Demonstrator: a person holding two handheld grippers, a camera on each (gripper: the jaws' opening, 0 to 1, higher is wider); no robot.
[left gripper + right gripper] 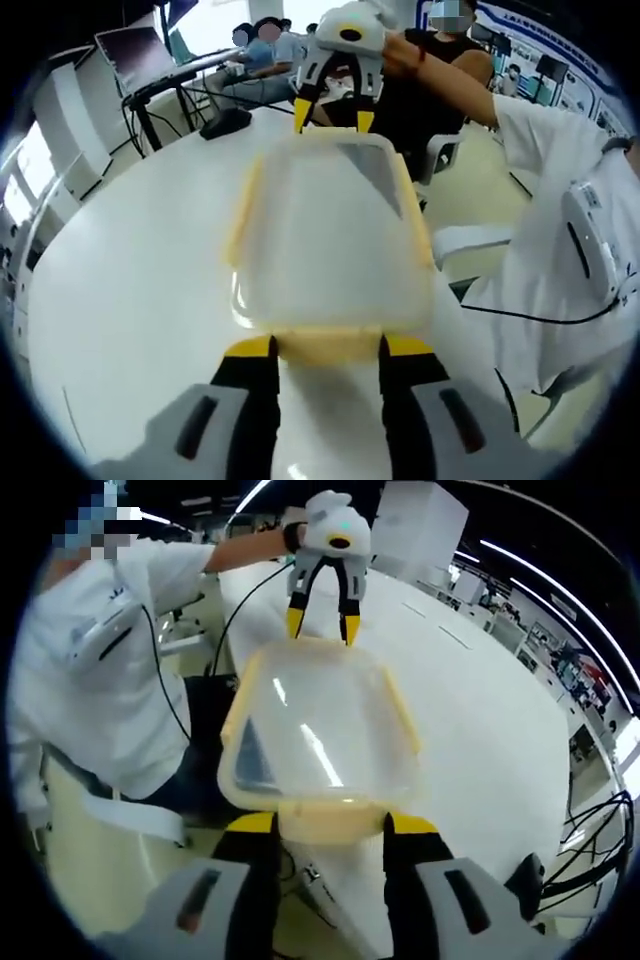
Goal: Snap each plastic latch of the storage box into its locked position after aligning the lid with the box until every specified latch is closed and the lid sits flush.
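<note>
left tongs [325, 350]: open, straddling the storage box's [330, 235] end latch [328, 345]
right tongs [330, 827]: open, straddling opposite latch [328, 820]
risk: uneven pressing is probably tipping lid [320, 730], leaving latches unseated

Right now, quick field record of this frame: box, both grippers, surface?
box: clear storage box with yellow latches, lid on, held above the table
left gripper: jaws open, straddling the near end latch
right gripper: jaws open, straddling the opposite end latch
surface: white table
latch state: cannot tell
</note>
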